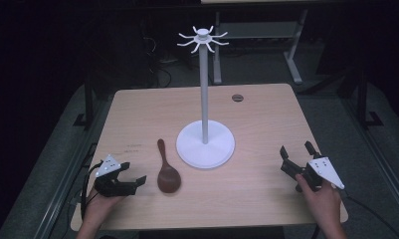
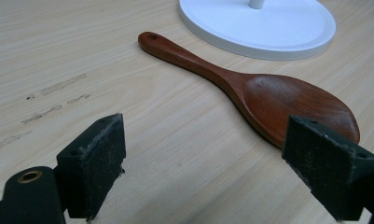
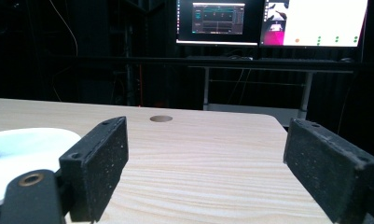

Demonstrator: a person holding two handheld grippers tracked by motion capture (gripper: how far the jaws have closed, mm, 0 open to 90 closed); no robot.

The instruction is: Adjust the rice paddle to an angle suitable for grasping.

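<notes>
A dark brown wooden spoon (image 1: pixel 166 172) lies flat on the table, bowl toward me, handle pointing away. Just right of it stands a white hook stand (image 1: pixel 205 122) with a round base and a tall pole topped by curved hooks. My left gripper (image 1: pixel 133 174) rests at the table's near left, open, its jaws pointing at the spoon's bowl (image 2: pixel 287 105) and a little short of it. My right gripper (image 1: pixel 297 152) sits at the near right, open and holding nothing. The stand's white base (image 3: pixel 31 149) shows at the left of the right gripper view.
A small round hole (image 1: pixel 237 97) is set in the table near its far edge. Beyond the table are dark desk legs, cables and lit monitors (image 3: pixel 268 22). Bare tabletop lies between the stand and my right gripper.
</notes>
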